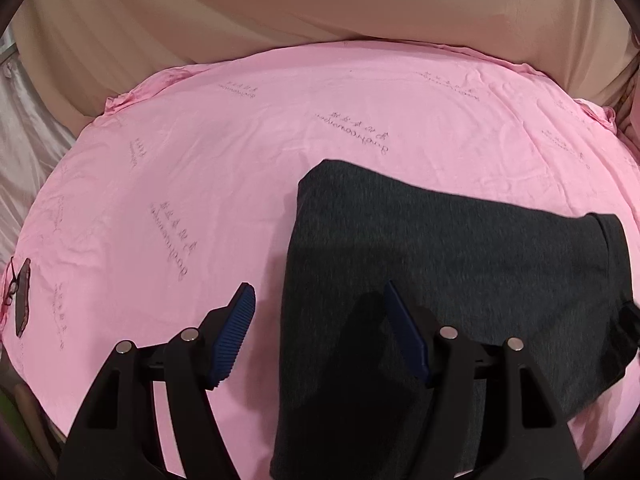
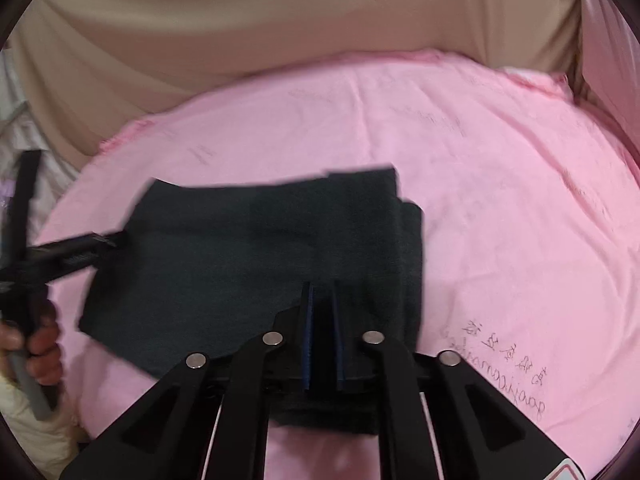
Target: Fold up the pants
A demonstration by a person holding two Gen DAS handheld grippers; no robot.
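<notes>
The dark grey pants (image 1: pixel 440 264) lie folded into a flat rectangle on the pink sheet (image 1: pixel 180 168). My left gripper (image 1: pixel 319 287) is open above the pants' left edge, and its blue pads (image 1: pixel 236 336) touch no cloth. In the right wrist view the pants (image 2: pixel 240 240) lie in mid-frame, and my right gripper (image 2: pixel 322 287) hovers over their near right part. Its jaws are shut to a thin gap with nothing visibly pinched. The left gripper (image 2: pixel 108 242) shows there at the pants' left edge, held by a hand (image 2: pixel 40 340).
Beige fabric (image 1: pixel 280 8) rises behind the pink sheet's far edge. A dark flat object with eyeglasses (image 1: pixel 20 300) lies at the sheet's left rim. Pale shiny cloth (image 1: pixel 24 140) hangs at the far left. Bare pink sheet (image 2: pixel 500 200) spreads right of the pants.
</notes>
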